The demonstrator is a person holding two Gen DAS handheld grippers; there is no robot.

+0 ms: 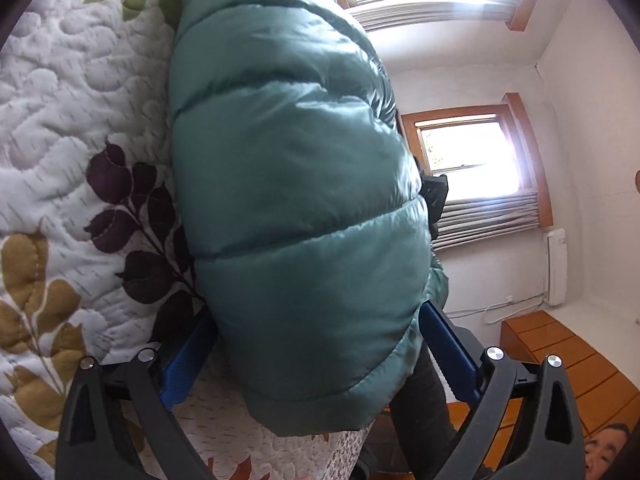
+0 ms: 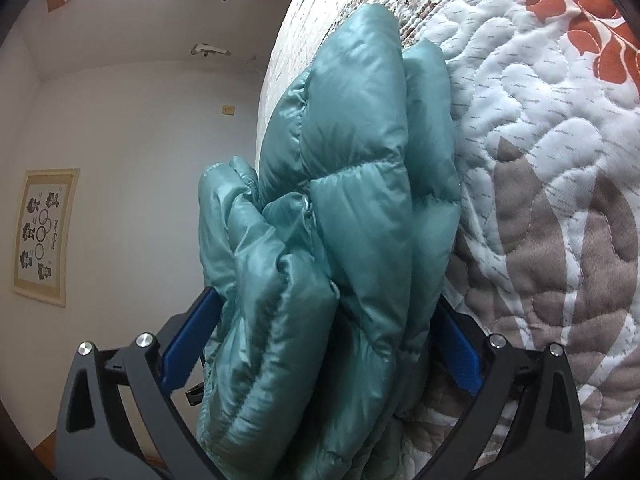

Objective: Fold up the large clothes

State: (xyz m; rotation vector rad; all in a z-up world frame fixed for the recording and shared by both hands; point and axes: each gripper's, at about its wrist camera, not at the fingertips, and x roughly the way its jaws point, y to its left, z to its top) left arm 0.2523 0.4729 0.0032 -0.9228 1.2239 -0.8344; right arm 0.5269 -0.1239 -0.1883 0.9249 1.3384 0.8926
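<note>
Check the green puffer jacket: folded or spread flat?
Folded: the green puffer jacket shows stacked layers bunched between both grippers' blue fingers, against the quilt.

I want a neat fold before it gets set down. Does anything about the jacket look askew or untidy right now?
Yes. In the right wrist view, the green puffer jacket is bunched unevenly: one padded section bulges out to the side instead of stacking flat. In the left wrist view the jacket looks smoother. No damage shows. It lies against the quilted bedspread.
</note>
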